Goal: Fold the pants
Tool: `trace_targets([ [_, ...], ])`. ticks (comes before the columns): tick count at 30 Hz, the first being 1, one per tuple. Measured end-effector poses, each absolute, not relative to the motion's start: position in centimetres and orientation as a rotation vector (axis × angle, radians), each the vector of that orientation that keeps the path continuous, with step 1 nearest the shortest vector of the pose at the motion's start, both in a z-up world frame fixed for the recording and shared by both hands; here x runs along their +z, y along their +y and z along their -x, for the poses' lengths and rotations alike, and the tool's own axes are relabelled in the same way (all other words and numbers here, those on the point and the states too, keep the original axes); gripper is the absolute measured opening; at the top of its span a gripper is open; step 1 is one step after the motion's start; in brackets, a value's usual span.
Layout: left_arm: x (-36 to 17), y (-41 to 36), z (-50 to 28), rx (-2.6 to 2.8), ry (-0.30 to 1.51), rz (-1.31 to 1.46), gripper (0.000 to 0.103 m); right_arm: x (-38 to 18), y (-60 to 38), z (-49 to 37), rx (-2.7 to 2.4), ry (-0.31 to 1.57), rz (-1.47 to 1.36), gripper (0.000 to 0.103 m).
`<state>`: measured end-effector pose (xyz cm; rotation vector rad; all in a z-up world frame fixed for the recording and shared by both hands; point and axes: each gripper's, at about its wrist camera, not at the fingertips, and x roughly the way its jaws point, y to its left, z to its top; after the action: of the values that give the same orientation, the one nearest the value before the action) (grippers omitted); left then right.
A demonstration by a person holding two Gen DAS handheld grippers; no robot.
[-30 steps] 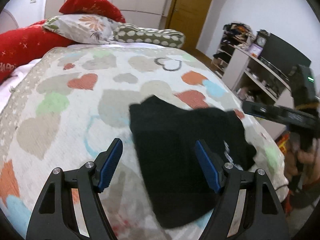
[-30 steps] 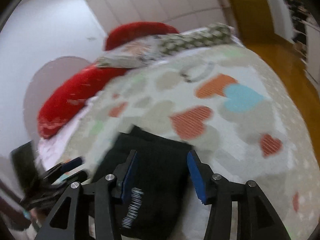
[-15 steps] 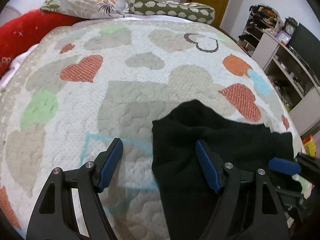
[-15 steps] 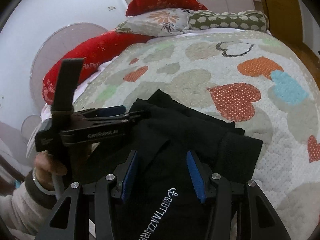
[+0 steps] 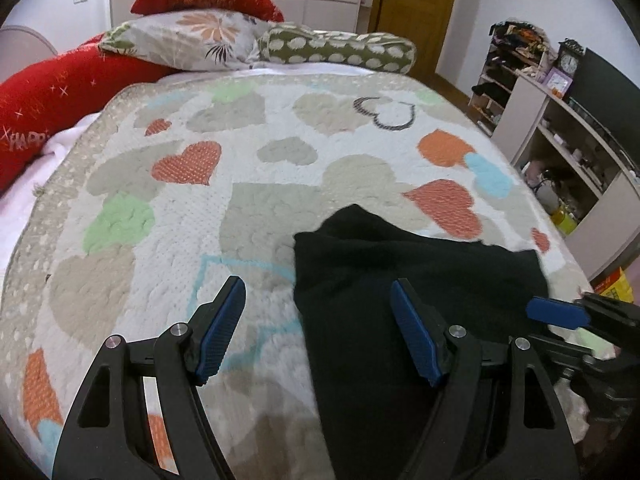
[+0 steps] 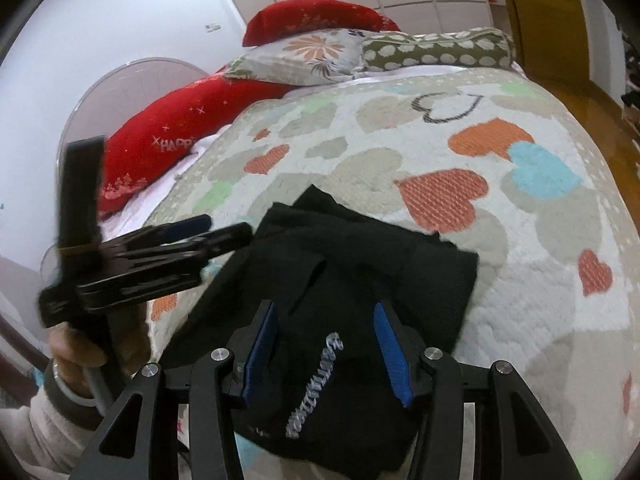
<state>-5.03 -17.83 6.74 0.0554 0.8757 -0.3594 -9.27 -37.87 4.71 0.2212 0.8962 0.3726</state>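
Fingers of left gripper (image 5: 318, 330) spread wide, nothing gripped, straddling left edge of black pants (image 5: 400, 280). Right gripper (image 6: 326, 354) half-open over printed waistband, pads clear of cloth. Pants bunched at near edge of bed (image 5: 280, 168). Pillows (image 5: 192, 40) at headboard; shelf unit (image 5: 560, 140) beside bed.

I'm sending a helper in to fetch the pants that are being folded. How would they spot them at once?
Go to the bed with the heart-patterned quilt and look at its near end, away from the pillows. The black pants lie there in a loose fold, under the two grippers. They are the only dark thing on the pale quilt, with silver lettering on the fabric.
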Motion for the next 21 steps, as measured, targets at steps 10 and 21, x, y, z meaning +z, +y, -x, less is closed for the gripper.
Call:
trace_targets([
  [10,6.7,-19.0,9.7,-0.393,0.877,-0.056,0.075,3.9,-38.7,11.7,0.328,0.900,-0.235,0.049],
  [21,3.9,-20.4,10.7,-0.388,0.924,-0.076,0.075,2.3,-39.3,12.5,0.299,0.926,-0.240,0.050],
])
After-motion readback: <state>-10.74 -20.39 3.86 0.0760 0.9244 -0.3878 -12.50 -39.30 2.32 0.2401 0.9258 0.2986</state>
